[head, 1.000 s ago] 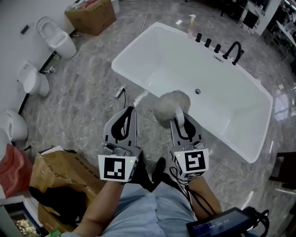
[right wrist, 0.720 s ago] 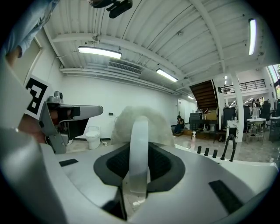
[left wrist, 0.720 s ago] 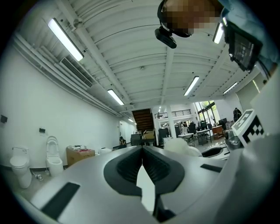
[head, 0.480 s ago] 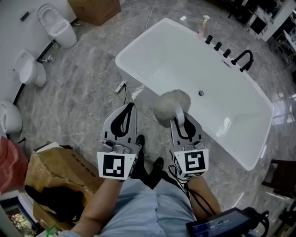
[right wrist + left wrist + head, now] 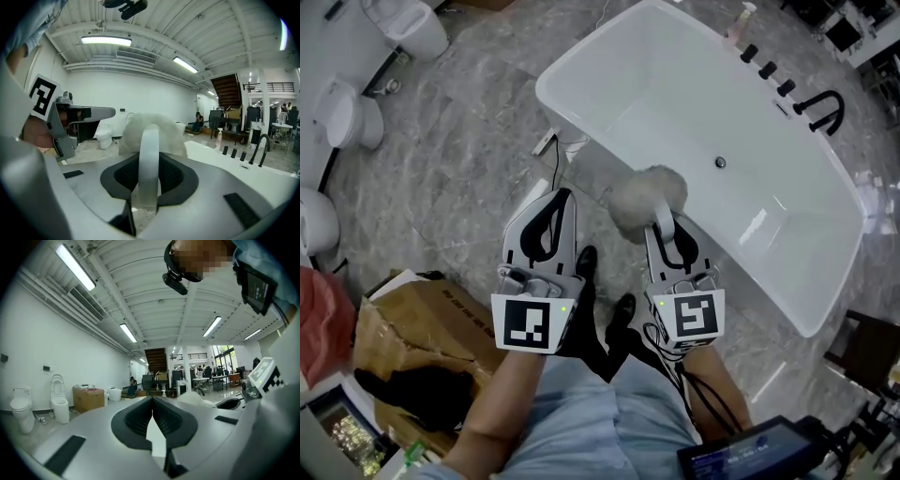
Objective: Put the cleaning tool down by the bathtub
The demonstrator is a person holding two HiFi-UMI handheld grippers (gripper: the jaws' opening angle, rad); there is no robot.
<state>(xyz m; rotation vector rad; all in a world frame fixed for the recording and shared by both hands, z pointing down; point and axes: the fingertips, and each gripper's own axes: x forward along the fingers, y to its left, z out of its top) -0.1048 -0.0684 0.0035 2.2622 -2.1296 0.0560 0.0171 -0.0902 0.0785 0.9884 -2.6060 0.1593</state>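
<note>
Head view shows a shift against the frames a moment earlier: the bathtub (image 5: 675, 94) now lies higher and further toward the upper right of the frame. The toilets (image 5: 342, 112) have slid to the upper left edge, and the brown box that stood at the top has gone from sight. Both grippers keep their earlier posture in the lower middle of the frame. I judge that the person is turning or stepping along the tub's near side while carrying the tool, so the setting-down has not begun.

The cleaning tool (image 5: 645, 202) sits at the centre of the frame, its head overlapping the tub's near rim, and it is held up off the floor. The right gripper (image 5: 662, 227) is clamped on its handle: in the right gripper view a pale, flat, curved strip rises between the dark pads, pressed on both sides. A round, fluffy grey-white head stands beyond the strip, soft and shaggy and likely light.

The left gripper (image 5: 564, 202) is at the lower left of centre. Its jaws are closed together at the tips with nothing between them.

A crumpled cardboard box (image 5: 412, 319) lies at the lower left, on the grey marbled floor (image 5: 478, 178).
</note>
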